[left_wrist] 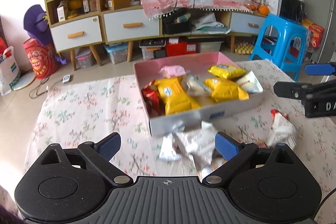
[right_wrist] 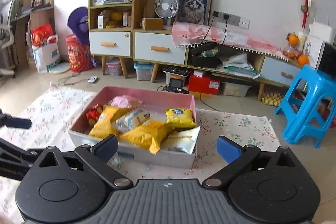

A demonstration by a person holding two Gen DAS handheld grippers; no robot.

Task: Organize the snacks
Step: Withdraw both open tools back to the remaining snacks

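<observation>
- Nearest the lens in the left wrist view, the left gripper (left_wrist: pixel 168 145) has its blue-padded jaws spread wide; they hold nothing.
- Just ahead of it, between the jaws and nearer the right-hand one, a blurred heap of crinkled white-and-silver snack packets (left_wrist: pixel 192 145) lies on the floral tablecloth (left_wrist: pixel 88 110), just in front of the box's near wall.
- Further right on the cloth, a white packet with a red end (left_wrist: pixel 280 129) lies by itself, still outside the box.
- The shallow cardboard box with a pink lining and grey outer walls (right_wrist: pixel 147 157) sits mid-table and is already well stocked.
- Inside it are three yellow packets (right_wrist: pixel 145 134), a pale blue-and-white one (right_wrist: pixel 134 119), a white pillow pack (right_wrist: pixel 182 140) in the near right corner, a pink one (right_wrist: pixel 124 101) at the back and a red one (right_wrist: pixel 94 113) at the left.
- The right gripper (right_wrist: pixel 167 148) hovers at the box's near wall, jaws spread and empty.
- By my reading, the sorting is more than half done: most snacks are boxed, and at least the white heap and the red-ended packet remain.
- The left gripper looks best placed for the heap. I cannot tell how many packets are in it.
</observation>
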